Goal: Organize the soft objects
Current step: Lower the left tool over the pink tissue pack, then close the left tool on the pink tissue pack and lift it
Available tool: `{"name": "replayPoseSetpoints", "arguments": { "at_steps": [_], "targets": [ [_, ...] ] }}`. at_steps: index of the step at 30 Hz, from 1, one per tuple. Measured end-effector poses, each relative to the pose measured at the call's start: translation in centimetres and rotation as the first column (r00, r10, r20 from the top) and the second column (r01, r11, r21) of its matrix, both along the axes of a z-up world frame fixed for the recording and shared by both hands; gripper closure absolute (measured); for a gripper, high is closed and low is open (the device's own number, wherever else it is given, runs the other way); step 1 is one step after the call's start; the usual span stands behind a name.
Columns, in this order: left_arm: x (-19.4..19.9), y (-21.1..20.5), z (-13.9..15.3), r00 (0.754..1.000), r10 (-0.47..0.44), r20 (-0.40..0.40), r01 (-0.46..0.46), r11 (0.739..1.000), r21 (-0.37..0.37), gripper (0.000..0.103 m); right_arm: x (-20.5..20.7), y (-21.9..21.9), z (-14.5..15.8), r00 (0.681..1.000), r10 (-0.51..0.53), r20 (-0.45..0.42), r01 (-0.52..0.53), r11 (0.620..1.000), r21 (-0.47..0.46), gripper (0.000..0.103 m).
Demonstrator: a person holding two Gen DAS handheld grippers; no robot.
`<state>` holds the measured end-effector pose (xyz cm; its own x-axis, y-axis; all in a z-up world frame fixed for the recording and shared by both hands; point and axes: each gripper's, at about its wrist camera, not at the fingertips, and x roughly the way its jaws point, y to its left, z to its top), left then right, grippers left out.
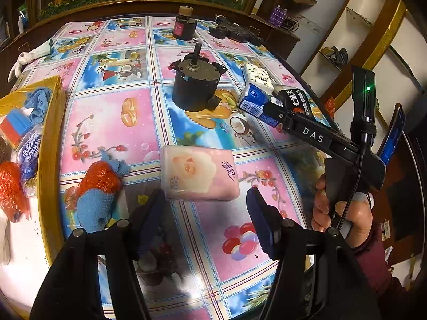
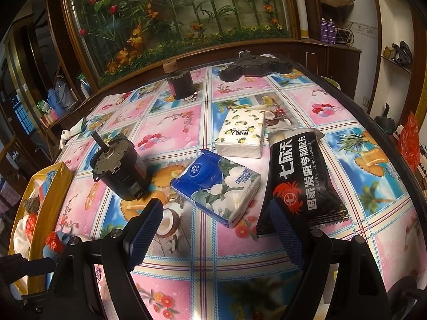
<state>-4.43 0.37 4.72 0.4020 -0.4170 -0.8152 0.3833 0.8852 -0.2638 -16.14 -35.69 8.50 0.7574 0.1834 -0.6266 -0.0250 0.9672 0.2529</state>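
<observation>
Grippers, left point(image 1: 202, 210) and right point(image 2: 213, 229), gape empty; box point(image 1: 50, 122) contents seem half-hidden.

A pink tissue pack point(image 1: 198, 174) lies flat, alone. The blue pack point(image 2: 217, 185) (floral print), white pack point(image 2: 241, 132) and black pouch point(image 2: 301, 177) lie close together. A blue-and-orange cloth point(image 1: 97, 194) sits beside the yellow box point(image 1: 52, 122).
</observation>
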Motion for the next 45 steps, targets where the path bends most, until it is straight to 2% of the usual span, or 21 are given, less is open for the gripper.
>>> {"name": "replayPoseSetpoints", "arguments": {
  "at_steps": [17, 45],
  "targets": [
    [0.1, 0.8, 0.1, 0.997, 0.072, 0.028, -0.071, 0.997, -0.039, 0.041, -0.6, -0.3, 0.3, 0.999, -0.018, 0.028, 0.018, 1.0, 0.009, 0.02],
    [-0.2, 1.7, -0.5, 0.992, 0.121, 0.033, -0.118, 0.99, -0.077, 0.041, -0.6, -0.9, 0.2, 0.999, -0.036, 0.019, 0.036, 0.999, 0.029, 0.02]
  ]
}}
